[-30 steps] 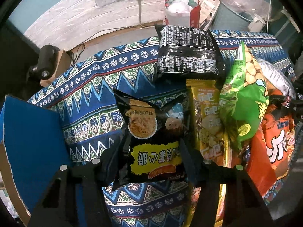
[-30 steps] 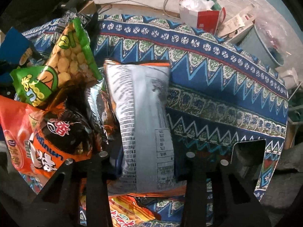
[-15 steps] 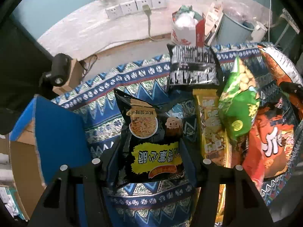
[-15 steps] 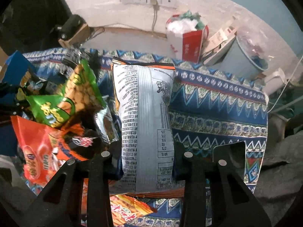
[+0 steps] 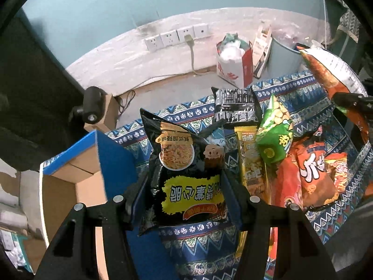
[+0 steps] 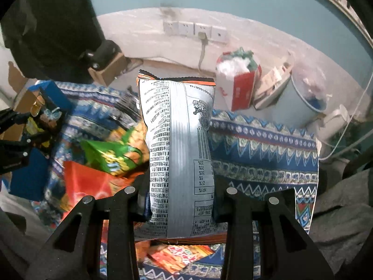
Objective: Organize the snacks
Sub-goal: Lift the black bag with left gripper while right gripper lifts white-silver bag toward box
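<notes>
A bench under a blue zigzag-patterned cloth (image 5: 186,121) fills the foreground. The left tongs (image 5: 186,200), half-spread, clamp a black crinkly noodle-snack bag (image 5: 186,175) above the open blue cardboard box (image 5: 77,179). The right tongs (image 6: 180,200), narrower, pinch a silver foil chip bag (image 6: 179,154). Slick foil could slip, I judge, or 1 bag could snag the snack heap (image 5: 291,163) beyond.

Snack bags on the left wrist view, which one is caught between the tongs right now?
The black noodle-snack bag with the yellow label and a bowl picture. It alone sits between the left tongs, lifted off the patterned cloth; the other bags lie piled beside it.
</notes>
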Demonstrator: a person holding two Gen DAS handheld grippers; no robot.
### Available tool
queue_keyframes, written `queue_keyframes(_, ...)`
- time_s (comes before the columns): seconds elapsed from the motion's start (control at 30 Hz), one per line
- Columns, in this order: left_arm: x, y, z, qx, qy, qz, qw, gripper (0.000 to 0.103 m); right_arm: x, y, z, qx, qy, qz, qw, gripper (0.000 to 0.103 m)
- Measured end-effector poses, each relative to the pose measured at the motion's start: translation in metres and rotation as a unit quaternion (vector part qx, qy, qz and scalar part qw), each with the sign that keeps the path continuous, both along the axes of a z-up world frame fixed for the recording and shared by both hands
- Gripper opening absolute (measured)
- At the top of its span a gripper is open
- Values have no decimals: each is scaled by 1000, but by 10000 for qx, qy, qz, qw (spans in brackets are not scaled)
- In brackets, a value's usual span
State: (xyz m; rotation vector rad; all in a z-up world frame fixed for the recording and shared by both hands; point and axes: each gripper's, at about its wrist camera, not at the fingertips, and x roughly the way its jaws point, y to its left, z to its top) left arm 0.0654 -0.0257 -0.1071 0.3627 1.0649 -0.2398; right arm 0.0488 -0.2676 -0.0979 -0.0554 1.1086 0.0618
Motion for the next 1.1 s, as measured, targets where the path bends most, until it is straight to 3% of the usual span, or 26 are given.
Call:
queue_keyframes(0.67, -34, 60, 56, -302, -523, 399, 9974, 60, 5, 102, 42, 312, -364, 792, 9957, 36)
queue_keyframes(1.1, -51, 131, 58, -270, -611, 1009, 9927, 60, 23, 189, 47, 485, -377, 1366, 9887, 36)
